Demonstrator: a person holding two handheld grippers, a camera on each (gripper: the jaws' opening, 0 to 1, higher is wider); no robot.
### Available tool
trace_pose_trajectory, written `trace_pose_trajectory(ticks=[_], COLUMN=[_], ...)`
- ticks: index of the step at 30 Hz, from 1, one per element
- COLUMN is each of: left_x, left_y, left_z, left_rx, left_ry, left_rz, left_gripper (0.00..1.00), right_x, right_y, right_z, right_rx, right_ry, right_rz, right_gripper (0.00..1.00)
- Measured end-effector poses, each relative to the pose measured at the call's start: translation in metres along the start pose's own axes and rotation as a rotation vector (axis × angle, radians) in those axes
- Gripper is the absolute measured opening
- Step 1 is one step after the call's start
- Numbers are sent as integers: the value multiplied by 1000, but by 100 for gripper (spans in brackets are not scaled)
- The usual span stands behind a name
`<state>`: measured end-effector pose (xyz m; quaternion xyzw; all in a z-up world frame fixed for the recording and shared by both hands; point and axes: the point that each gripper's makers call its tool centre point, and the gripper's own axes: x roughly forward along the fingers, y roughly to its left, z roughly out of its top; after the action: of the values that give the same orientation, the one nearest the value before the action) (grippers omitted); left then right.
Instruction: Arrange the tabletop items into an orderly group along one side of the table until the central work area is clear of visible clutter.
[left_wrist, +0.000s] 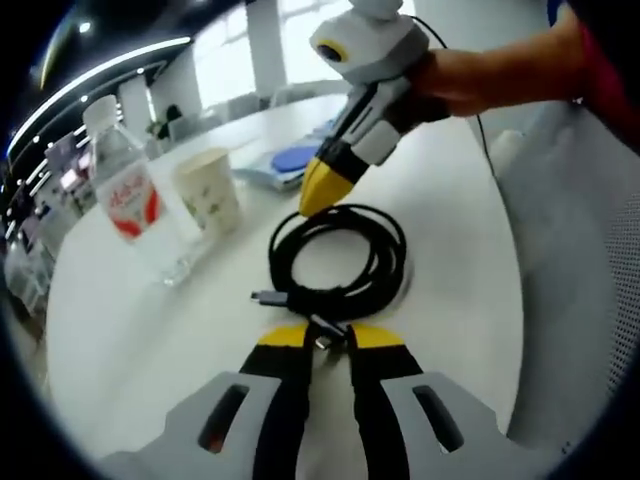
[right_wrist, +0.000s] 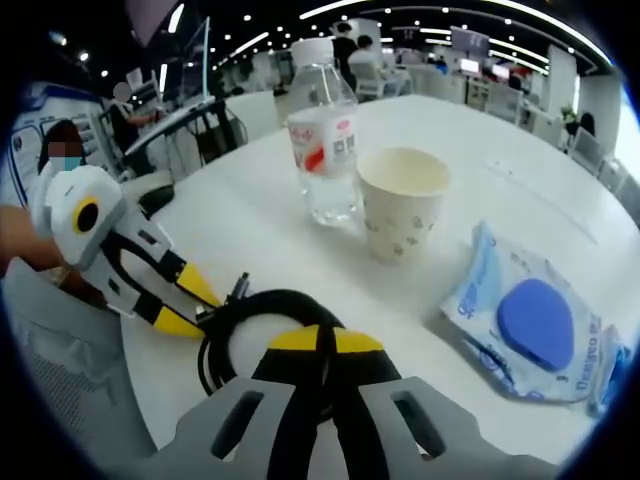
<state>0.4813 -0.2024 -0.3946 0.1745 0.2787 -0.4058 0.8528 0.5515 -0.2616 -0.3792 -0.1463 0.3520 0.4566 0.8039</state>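
Cable coil (left_wrist: 340, 260) on table (left_wrist: 150, 340), left tongs (left_wrist: 330, 338) pinching its plug, right tongs (right_wrist: 318, 340) closed touching coil.

Cup (right_wrist: 403, 200) between bottle (right_wrist: 324, 140) — packet (right_wrist: 530, 325).

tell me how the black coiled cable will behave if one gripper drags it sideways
The black cable is loosely coiled with no tie visible, so it will probably flop and unwind rather than slide as one piece. Its free plug end may trail behind.

A white tabletop (right_wrist: 520, 150) carries a coiled black cable (left_wrist: 340, 262) near its edge. Farther in, a water bottle (right_wrist: 323, 130) and a paper cup (right_wrist: 402, 203) are set side by side; a blue packet (right_wrist: 527, 323) lies beside the cup.
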Motion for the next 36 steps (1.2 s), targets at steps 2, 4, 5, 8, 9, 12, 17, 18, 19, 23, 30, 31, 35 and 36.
trace_pose_trajectory(ticks=[2, 4, 5, 8, 9, 12, 17, 18, 19, 23, 30, 31, 35, 36], left_x=[-1, -2, -2, -3, -3, -4, -9, -9, -10, -12, -14, -15, -15, -16], left_y=[2, 2, 2, 1, 2, 1, 2, 3, 3, 4, 2, 1, 1, 1], left_z=[0, 0, 1, 1, 2, 4, 12, 13, 15, 22, 36, 38, 47, 50], left_rx=[-17, -25, -28, -33, -34, -37, -31, -30, -29, -14, 12, 17, 33, 38], left_ry=[0, -1, -2, -3, -3, -6, -16, -17, -19, -23, -34, -36, -43, -47], left_rz=[4, 4, 4, 3, 2, -2, -6, -6, -7, -11, -24, -25, -28, -30], left_gripper=[10, 9, 9, 9, 9, 9, 9, 9, 9, 8, 8, 8, 8, 8], right_x=[-2, -2, -2, -4, -4, -6, -12, -13, -14, -19, -33, -33, -43, -46], right_y=[0, 0, 0, 0, 0, 0, -2, -2, -2, -4, -9, -9, -12, -13], right_z=[0, 1, 1, 3, 3, 4, 9, 9, 10, 13, 18, 18, 21, 23], right_rx=[4, 5, 4, 6, 6, 6, 11, 11, 9, 10, 13, 13, 19, 20], right_ry=[-1, -3, -5, -11, -11, -16, -30, -32, -33, -44, -65, -66, -83, -89], right_rz=[0, 1, 0, 0, 0, -1, -4, -5, -6, -11, -24, -25, -35, -38], right_gripper=[1, 1, 1, 1, 1, 1, 1, 1, 1, 1, 1, 1, 1, 1])
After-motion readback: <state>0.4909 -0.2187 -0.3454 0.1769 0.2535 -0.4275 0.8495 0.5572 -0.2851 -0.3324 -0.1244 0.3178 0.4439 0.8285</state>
